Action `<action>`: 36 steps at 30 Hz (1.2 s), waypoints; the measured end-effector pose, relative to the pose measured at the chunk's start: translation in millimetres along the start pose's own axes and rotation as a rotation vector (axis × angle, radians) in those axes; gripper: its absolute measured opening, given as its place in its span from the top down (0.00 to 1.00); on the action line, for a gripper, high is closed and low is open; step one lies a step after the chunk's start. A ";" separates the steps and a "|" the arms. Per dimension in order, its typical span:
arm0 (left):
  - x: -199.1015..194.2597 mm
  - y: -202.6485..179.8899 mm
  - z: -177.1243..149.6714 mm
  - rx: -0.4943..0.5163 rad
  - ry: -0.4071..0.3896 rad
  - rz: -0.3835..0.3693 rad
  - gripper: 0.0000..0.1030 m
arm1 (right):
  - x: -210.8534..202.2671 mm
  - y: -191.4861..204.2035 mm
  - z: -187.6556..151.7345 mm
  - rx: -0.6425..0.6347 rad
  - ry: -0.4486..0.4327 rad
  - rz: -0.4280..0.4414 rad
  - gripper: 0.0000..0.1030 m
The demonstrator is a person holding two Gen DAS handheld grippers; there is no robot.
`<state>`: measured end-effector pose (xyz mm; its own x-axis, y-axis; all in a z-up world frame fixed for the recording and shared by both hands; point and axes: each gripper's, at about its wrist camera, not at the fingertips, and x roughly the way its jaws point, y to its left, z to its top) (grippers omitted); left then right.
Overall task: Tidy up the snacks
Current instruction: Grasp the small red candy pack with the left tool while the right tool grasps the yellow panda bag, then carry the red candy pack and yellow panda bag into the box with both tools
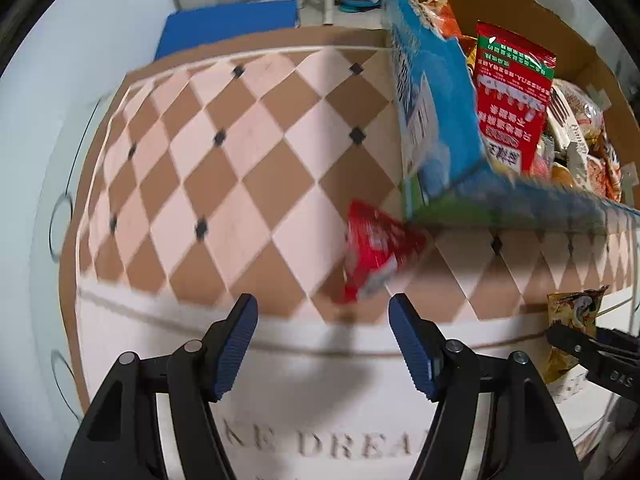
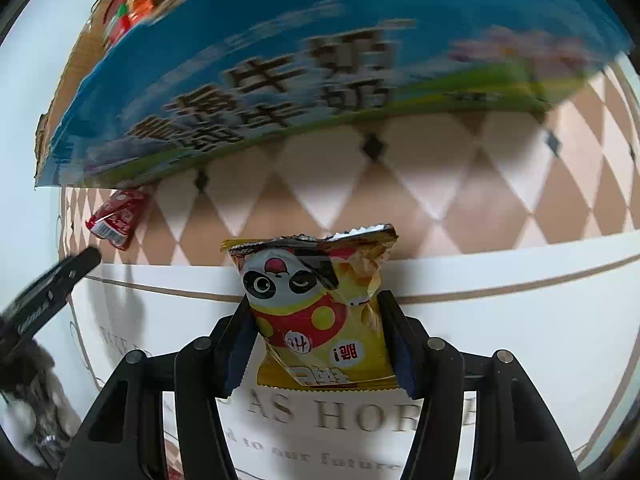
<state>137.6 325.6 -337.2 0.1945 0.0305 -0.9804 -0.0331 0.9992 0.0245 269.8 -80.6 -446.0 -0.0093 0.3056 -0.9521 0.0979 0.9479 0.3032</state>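
**Left wrist view and right wrist view: snack stock, edges and free room**

Left hand-held gripper (image 1: pixel 323 322): spread, blue pads apart, nothing between them; poised over the white border strip of the tablecloth (image 1: pixel 224 168), pointing steeply down.

Red snack packet (image 1: pixel 374 254): loose on the checked cloth, just ahead of the left pads, close to the near corner of the carton; blurred, print unreadable. Seen also in the right wrist view (image 2: pixel 118 218), at far left under the carton's overhanging edge.

Cardboard carton (image 1: pixel 436 120): blue-and-green printed sides, open top, standing at right on the cloth. Packed with mixed snack bags, among them a tall red bag (image 1: pixel 514 100) upright against the near wall.

Right hand-held gripper (image 2: pixel 316 338): pinching a yellow panda snack bag (image 2: pixel 320 320) by both side edges, torn-looking top seam uppermost; bag held above the white border, apart from the carton. Same bag visible at the right edge of the left wrist view (image 1: pixel 572 320).

Open room: wide bare stretch of checked cloth left of the carton, reaching to the rounded table edge; narrower strip between carton front and white border. Blue mat (image 1: pixel 228 28) beyond the far edge.
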 end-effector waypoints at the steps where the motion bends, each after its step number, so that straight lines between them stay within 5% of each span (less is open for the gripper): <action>1: 2.2 -2.0 3.9 0.025 -0.002 -0.001 0.36 | 0.7 4.3 1.3 -0.005 -0.002 0.000 0.41; 12: 35.7 -38.0 35.0 0.232 0.088 -0.085 0.36 | -6.8 12.5 13.9 -0.008 -0.028 -0.029 0.41; 14: 40.2 -40.9 33.2 0.224 0.105 -0.100 0.56 | -7.8 16.1 18.2 -0.006 -0.030 -0.033 0.41; 17: 37.5 -37.8 28.7 0.194 0.093 -0.111 0.59 | -13.5 19.8 11.4 -0.001 -0.038 -0.031 0.41; 30: -20.6 -53.0 -58.1 0.018 0.080 -0.259 0.60 | -59.3 7.8 -21.3 0.015 -0.076 0.046 0.43; 36: -81.6 -82.0 -41.6 -0.006 0.001 -0.366 0.60 | -119.7 -8.2 -25.8 0.031 -0.133 0.098 0.44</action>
<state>83.7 240.1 -267.3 0.1940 -0.3290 -0.9242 0.0330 0.9438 -0.3290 244.4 -122.5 -333.5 0.1334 0.3797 -0.9154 0.1229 0.9102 0.3954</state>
